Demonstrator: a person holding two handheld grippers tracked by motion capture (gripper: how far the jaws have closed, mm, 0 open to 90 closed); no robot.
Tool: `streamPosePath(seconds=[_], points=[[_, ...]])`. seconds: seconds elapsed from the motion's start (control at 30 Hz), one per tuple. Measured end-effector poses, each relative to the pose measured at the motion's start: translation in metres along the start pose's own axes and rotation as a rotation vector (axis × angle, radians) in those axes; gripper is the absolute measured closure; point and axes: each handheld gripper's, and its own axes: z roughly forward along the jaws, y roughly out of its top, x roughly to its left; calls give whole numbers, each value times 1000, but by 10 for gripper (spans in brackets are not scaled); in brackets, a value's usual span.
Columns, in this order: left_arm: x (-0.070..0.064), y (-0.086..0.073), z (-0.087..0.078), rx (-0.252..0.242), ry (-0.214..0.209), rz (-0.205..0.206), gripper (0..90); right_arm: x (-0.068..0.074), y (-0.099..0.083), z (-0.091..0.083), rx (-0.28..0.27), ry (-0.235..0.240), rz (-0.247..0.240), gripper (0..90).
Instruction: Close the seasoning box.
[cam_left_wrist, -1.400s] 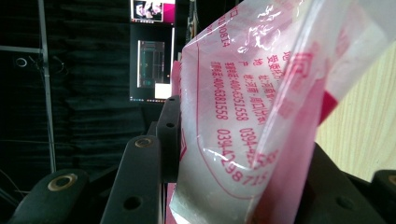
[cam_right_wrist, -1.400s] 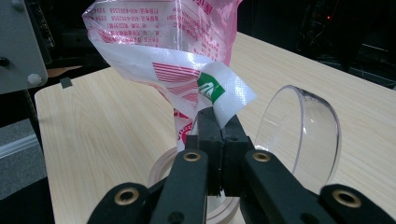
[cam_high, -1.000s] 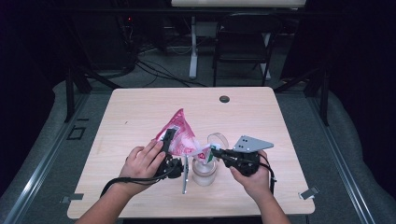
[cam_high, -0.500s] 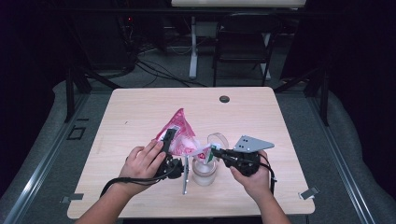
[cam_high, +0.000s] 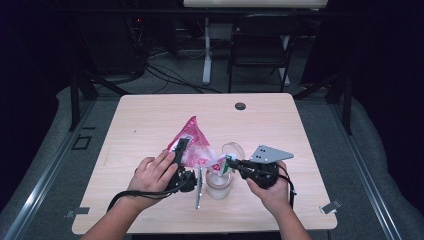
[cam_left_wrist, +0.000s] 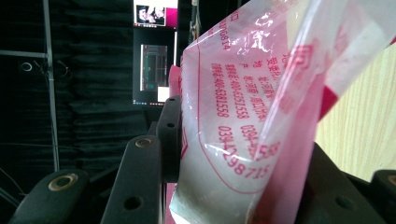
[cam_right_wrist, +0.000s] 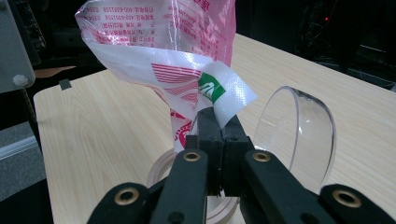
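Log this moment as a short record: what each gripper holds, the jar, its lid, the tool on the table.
left gripper: shut on the pink bag, clamped at the bag's body
right gripper: shut on the bag's lower corner, fingers pressed together
pink bag: held up between both grippers, its lower corner above the jar
jar: clear, open, upright on the table
lid: clear, tilted up behind the jar
spoon: metal, flat on the table left of the jar
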Motion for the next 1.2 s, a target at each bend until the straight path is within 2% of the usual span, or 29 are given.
streamPosePath(seconds=[0.2, 0.23, 0.4, 1.07, 1.1, 1.2], points=[[2, 1, -1, 8, 4, 7, 641, 0, 0, 0, 0, 0, 1, 896], [1, 1, -1, 11, -5, -5, 641, 0, 0, 0, 0, 0, 1, 896], [3, 1, -1, 4, 3, 8, 640, 0, 0, 0, 1, 1, 1, 896], [2, 1, -1, -9, 11, 11, 639, -1, -2, 3, 13, 0, 4, 897], [1, 1, -1, -6, 3, -1, 639, -1, -2, 3, 13, 0, 4, 897], [3, 1, -2, 3, 5, 11, 639, -1, -3, 3, 15, 1, 2, 897]])
